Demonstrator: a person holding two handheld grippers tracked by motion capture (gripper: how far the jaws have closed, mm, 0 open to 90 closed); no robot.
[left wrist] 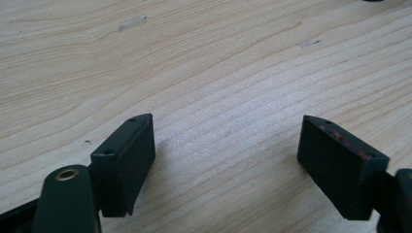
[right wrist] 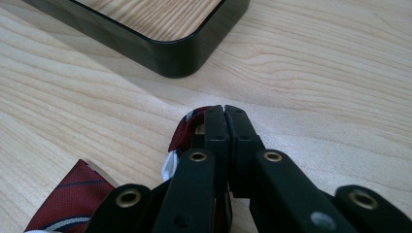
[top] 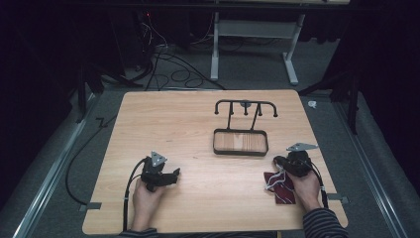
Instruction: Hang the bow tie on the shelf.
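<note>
A: Item one, necktie [top: 278, 187]. Dark red cloth with pale stripes, lying crumpled at the near right corner of the tabletop [top: 198, 198], in front of the rack [top: 241, 130].

B: Handling?

A: By my judgement light, soft, limp; it will sag and trail when lifted, and smooth cloth may slide out of a shallow pinch. Best taken at a folded bunch where the layers are thick, not by a loose end.

B: Item two, right tool [right wrist: 224, 112]?

A: Jaws pressed nearly together, a fold of the necktie [right wrist: 187, 131] caught at the tips. The person's right hand [top: 306, 187] rests over the cloth.

B: Item three, left tool [left wrist: 226, 145]?

A: Jaws wide apart, nothing between them, bare wood beneath. It sits at the near left [top: 161, 174], well apart from the necktie.

B: View notes?

A: The right gripper view gives the pinch itself and a corner of the rack's tray [right wrist: 160, 46]. The high view gives the whole layout, the rack's hooked bar, and both hands, but the pinch is too small to judge there.
</note>
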